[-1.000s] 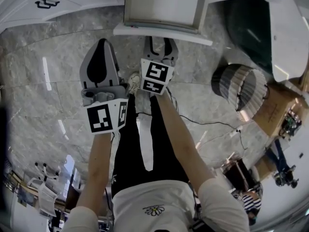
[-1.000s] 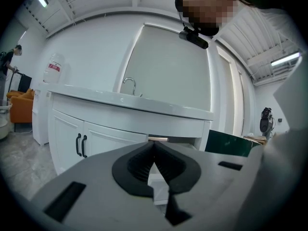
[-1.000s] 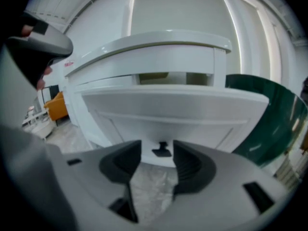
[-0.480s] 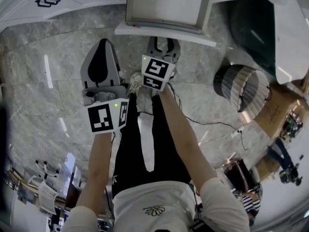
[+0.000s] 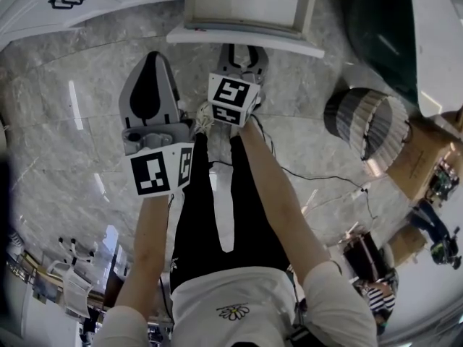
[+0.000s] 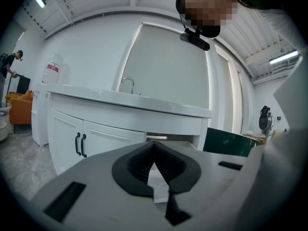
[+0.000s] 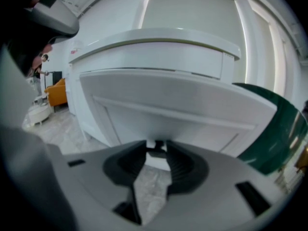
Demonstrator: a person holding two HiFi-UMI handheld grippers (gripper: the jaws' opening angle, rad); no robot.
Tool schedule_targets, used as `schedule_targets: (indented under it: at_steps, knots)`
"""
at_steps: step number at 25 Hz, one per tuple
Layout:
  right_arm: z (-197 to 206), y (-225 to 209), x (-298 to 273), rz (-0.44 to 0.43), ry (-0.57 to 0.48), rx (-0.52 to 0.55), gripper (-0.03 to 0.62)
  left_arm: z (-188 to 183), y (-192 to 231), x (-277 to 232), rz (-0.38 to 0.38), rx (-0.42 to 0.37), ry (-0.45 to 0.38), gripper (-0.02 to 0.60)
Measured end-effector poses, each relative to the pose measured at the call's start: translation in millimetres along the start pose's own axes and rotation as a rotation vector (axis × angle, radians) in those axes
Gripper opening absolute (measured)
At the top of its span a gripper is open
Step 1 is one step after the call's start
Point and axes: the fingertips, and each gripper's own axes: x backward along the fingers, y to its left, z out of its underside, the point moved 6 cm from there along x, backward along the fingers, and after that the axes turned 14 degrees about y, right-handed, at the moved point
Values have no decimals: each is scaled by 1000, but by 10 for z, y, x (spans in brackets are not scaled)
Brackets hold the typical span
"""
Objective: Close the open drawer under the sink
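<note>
The white drawer (image 5: 289,47) stands pulled out from the vanity at the top of the head view. My right gripper (image 5: 241,50) is right at the drawer's front panel (image 7: 183,105). Its jaws have just been closing and now pinch the small dark handle (image 7: 156,150) between their tips (image 7: 156,148). My left gripper (image 5: 152,58) hangs back to the left over the floor, shut with nothing in it. In the left gripper view its tips (image 6: 154,144) meet in front of the drawer's opening (image 6: 178,138).
Cabinet doors with black handles (image 6: 80,145) sit left of the drawer, below the faucet (image 6: 127,83). A striped round basket (image 5: 365,132), a dark green tub (image 5: 380,42) and a cardboard box (image 5: 423,157) stand to the right. A black cable (image 5: 325,186) trails over the marble floor.
The right gripper's jaws have narrowed onto the drawer handle and the gripper has rolled a little. The left gripper has kept still.
</note>
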Motion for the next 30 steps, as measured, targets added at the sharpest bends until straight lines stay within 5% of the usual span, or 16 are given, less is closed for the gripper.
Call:
schedule_targets:
  at_steps: [17,30]
  knots:
    - [61,22,-23,80,24,49,149,181,-57,162,-13,18,18,20]
    - [51,-37,4,7,51,31,144,135,-41,147,-28,3,2,20]
